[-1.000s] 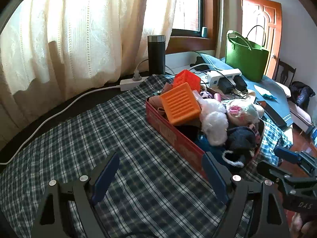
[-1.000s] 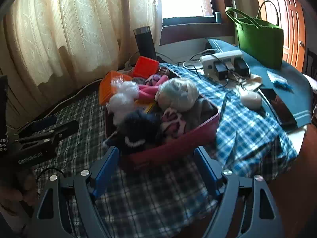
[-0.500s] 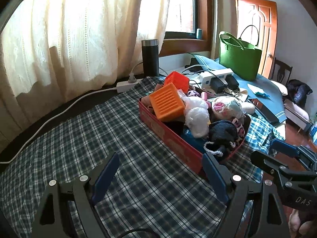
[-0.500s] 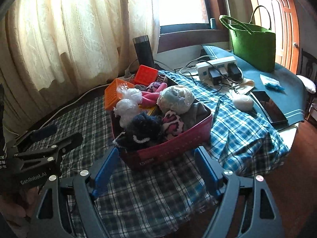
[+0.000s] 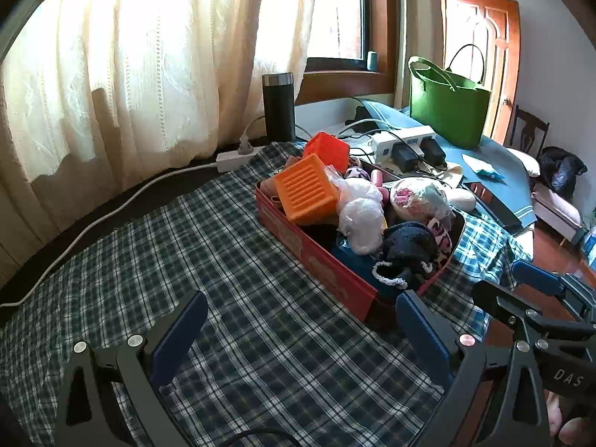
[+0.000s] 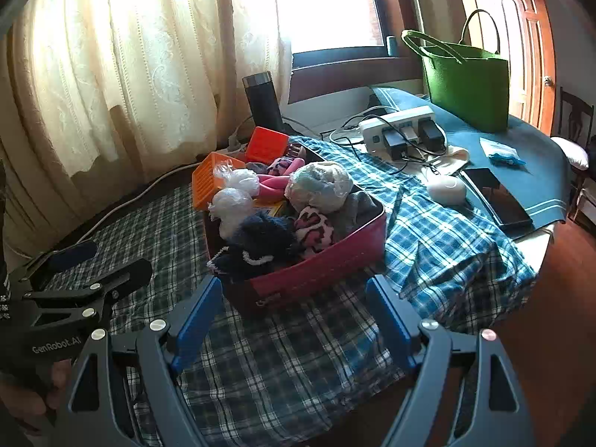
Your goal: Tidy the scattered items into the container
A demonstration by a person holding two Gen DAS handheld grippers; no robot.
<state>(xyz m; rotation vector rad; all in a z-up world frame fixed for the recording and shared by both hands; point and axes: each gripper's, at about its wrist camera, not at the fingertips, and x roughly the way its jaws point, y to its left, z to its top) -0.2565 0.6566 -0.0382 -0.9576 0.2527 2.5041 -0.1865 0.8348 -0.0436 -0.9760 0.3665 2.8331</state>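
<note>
A red box (image 5: pixel 327 264) sits on a checked cloth (image 5: pixel 231 298) and is piled full. Two orange baskets (image 5: pixel 307 193) lean at its far end, with white plastic-wrapped bundles (image 5: pixel 361 216) beside them and a larger wrapped bundle (image 6: pixel 320 186) toward the far side. A dark navy knit piece (image 6: pixel 264 242) with white trim fills the near end, a pink-and-black patterned piece (image 6: pixel 314 232) lies just beside it, and something pink (image 6: pixel 272 190) shows behind the bundles, though what it is cannot be made out. The left gripper (image 5: pixel 298 331) hangs over the bare cloth near the box's long side, jaws spread wide with nothing between them. The right gripper (image 6: pixel 294 320) faces the box's short end from over the cloth, jaws likewise wide apart and holding nothing. Each gripper shows at the edge of the other's view. Beyond the box a black tumbler (image 5: pixel 278 106) stands by the curtain (image 5: pixel 149 56), next to a white power strip (image 5: pixel 238 154) with one plug in it. A second power strip (image 6: pixel 398 130) carrying black adapters lies on a teal mat (image 6: pixel 529 141), where a green bag (image 6: pixel 469 85) stands upright. A dark phone (image 6: pixel 495 197) and a small white rounded object (image 6: pixel 447 188) rest near the mat's edge.
</note>
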